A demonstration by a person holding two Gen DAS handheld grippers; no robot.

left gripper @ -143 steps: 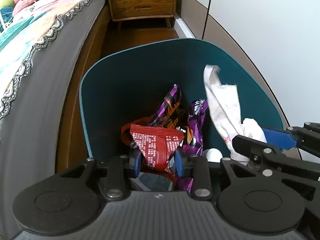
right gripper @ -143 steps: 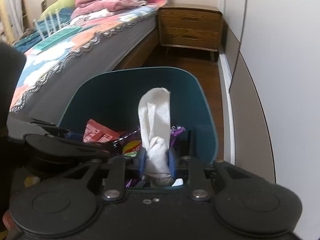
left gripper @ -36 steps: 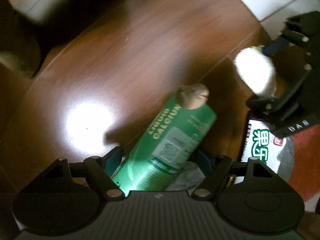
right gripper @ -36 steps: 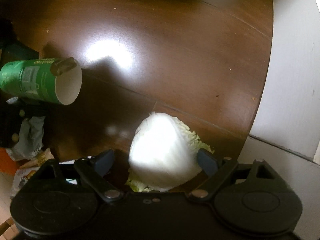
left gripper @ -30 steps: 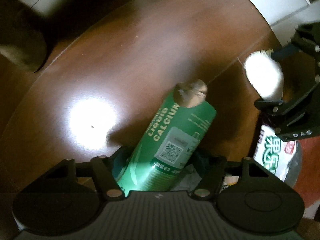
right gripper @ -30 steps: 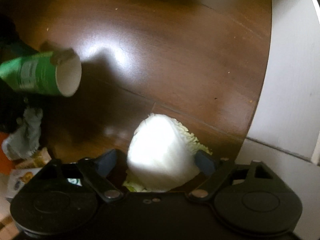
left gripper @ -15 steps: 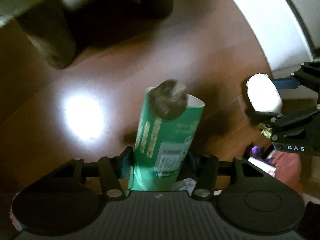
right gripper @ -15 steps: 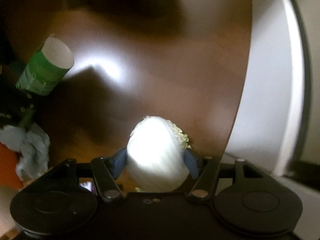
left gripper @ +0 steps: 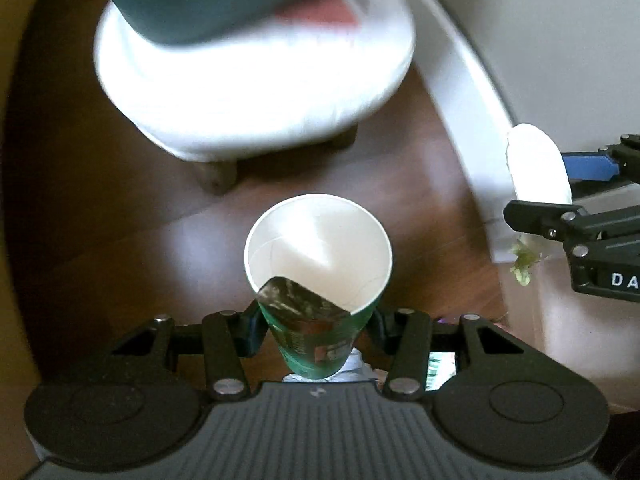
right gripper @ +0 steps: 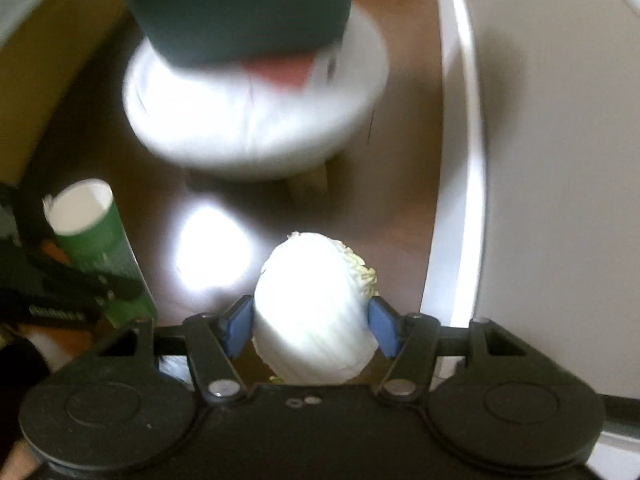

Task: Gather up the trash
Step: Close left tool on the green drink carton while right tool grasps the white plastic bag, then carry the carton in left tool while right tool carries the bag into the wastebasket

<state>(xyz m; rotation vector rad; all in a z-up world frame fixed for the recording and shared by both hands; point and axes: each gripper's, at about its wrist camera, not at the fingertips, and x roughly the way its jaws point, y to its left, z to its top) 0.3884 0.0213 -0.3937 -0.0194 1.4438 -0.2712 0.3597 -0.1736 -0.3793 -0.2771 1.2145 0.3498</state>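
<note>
Left gripper (left gripper: 316,330) jaws clamped on green cup (left gripper: 318,280); right gripper (right gripper: 312,326) jaws grasping cabbage chunk (right gripper: 314,320); both near white stool (right gripper: 256,120).

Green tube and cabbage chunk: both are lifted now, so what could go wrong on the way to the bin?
1. The green tube is gripped low on its body by the left tongs, so it may tilt or slip.
2. The cabbage chunk bulges wider than the right tongs; loose leaf scraps may drop.
3. The teal bin stands on a white stool; a knock could tip it.
</note>
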